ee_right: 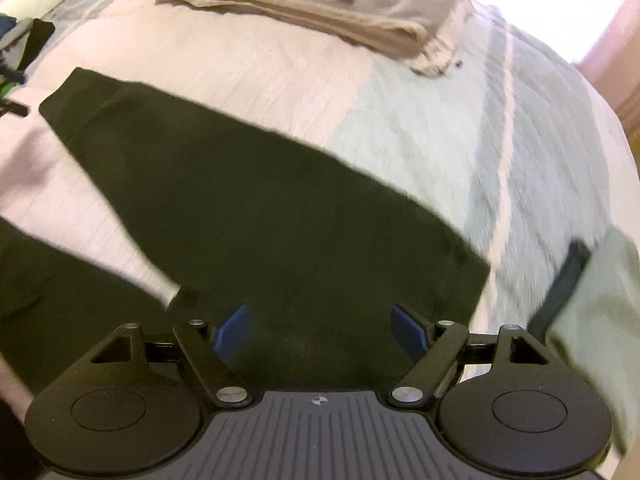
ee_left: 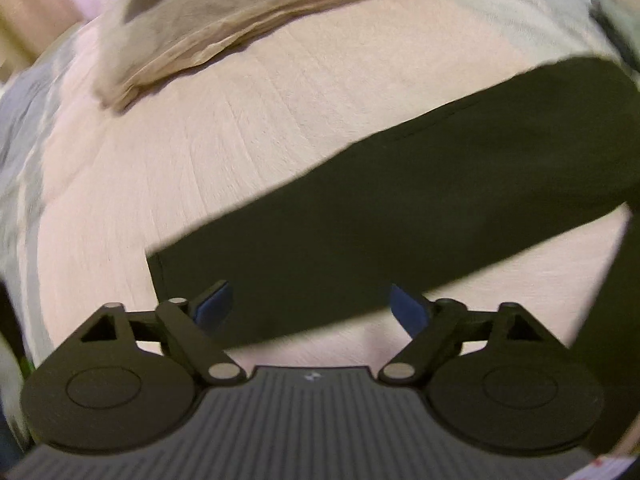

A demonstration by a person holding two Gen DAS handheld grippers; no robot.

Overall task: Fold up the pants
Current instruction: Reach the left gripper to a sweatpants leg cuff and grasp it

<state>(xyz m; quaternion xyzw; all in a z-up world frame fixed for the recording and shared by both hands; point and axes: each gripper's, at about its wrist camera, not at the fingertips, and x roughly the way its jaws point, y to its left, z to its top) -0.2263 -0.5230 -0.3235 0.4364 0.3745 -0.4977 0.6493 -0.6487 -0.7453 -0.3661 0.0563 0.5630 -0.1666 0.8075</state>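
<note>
Dark pants [ee_left: 400, 200] lie flat on a pink and pale-blue bedspread [ee_left: 240, 120]. In the left wrist view one leg runs from the hem at lower left up to the right. My left gripper [ee_left: 312, 308] is open just above that hem end, nothing between its blue pads. In the right wrist view the pants [ee_right: 260, 208] spread wide, the waist end at lower right and a leg reaching to the upper left. My right gripper [ee_right: 324, 332] hovers open over the waist area. A second leg shows at the left edge [ee_right: 48, 280].
A folded beige garment [ee_left: 240, 28] lies at the far side of the bed, also the beige garment [ee_right: 320, 4] in the right view. A dark strap and pale green cloth [ee_right: 592, 300] sit at the right. The bedspread [ee_right: 440, 120] is bare between.
</note>
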